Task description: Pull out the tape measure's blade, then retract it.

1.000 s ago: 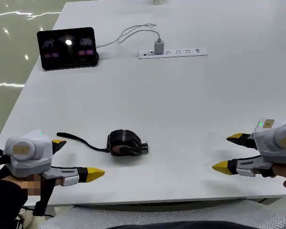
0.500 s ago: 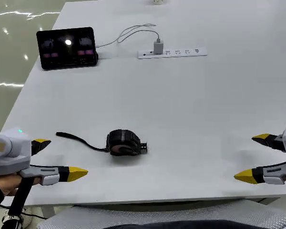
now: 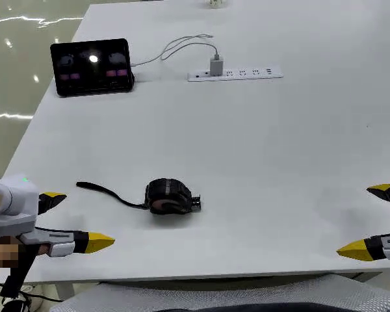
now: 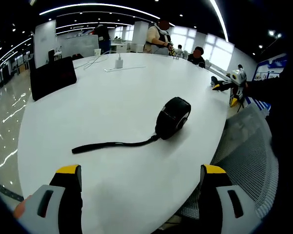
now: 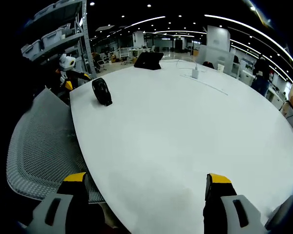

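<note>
Lying at 6 o'clock on the white table [image 3: 260, 143], the tape measure [image 3: 171, 197] trails its strap [image 3: 107, 190] toward 9 o'clock — left gripper [image 3: 79, 218] at 8, right gripper [image 3: 363, 219] at 4, both jaws spread wide, empty.

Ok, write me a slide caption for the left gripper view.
Open left gripper faces a black tape measure lying on the white table, strap stretched out beside it.

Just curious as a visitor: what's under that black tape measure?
The white table: the tape measure lies directly on it. The patch beneath its case is hidden.
</note>
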Motion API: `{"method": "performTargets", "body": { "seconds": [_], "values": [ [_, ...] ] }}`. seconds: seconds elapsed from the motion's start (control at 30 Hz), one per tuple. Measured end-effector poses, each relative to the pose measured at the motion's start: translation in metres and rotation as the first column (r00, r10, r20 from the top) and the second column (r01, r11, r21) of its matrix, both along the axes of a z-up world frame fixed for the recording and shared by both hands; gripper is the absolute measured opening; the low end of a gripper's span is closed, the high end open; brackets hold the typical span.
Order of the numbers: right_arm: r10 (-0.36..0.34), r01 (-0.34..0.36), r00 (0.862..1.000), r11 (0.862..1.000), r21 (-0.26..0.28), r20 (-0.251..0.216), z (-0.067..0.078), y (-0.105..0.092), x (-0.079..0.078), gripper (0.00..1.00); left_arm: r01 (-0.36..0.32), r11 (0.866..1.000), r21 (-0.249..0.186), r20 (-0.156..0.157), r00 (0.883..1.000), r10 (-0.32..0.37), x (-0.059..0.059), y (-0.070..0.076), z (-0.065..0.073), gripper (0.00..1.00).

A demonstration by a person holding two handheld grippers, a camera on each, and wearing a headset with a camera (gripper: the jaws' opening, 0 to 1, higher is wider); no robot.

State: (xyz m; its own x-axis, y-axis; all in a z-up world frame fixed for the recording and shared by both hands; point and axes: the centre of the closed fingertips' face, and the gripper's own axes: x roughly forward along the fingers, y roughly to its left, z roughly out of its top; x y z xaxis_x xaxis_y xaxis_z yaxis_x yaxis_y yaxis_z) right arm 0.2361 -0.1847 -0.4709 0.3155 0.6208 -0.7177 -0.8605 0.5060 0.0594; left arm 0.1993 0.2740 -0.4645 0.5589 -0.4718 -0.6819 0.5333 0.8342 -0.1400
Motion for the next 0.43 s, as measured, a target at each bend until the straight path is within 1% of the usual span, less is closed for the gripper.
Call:
{"method": "performTargets", "body": {
  "seconds": [0.03, 0.1, 0.13, 0.2, 0.43],
  "values": [
    [0.000, 0.000, 1.000, 1.000, 0.002, 0.005, 0.0003, 0.0000, 0.0006, 0.99, 0.007, 1.000, 0.001, -0.014, 1.000, -0.007, -0.0022, -0.0001, -0.0011, 0.96],
    [0.001, -0.001, 1.000, 1.000, 0.004, 0.010, 0.0015, 0.0005, 0.0005, 0.99, 0.009, 1.000, 0.014, 0.007, 1.000, -0.010, 0.0003, 0.0012, -0.0007, 0.99],
    [0.001, -0.001, 1.000, 1.000, 0.004, 0.012, 0.0020, 0.0005, 0.0005, 0.99, 0.008, 1.000, 0.012, 0.006, 1.000, -0.008, -0.0001, 0.0012, -0.0009, 0.99],
    [0.002, -0.002, 1.000, 1.000, 0.004, 0.013, 0.0017, 0.0006, 0.0012, 0.99, 0.003, 1.000, 0.018, 0.018, 1.000, -0.004, 0.0015, 0.0025, -0.0007, 0.99],
    [0.008, -0.008, 1.000, 1.000, -0.003, 0.017, 0.0013, -0.0018, 0.0007, 0.99, -0.008, 1.000, 0.013, 0.028, 1.000, 0.008, 0.0012, 0.0024, 0.0003, 0.99]
  ]
}}
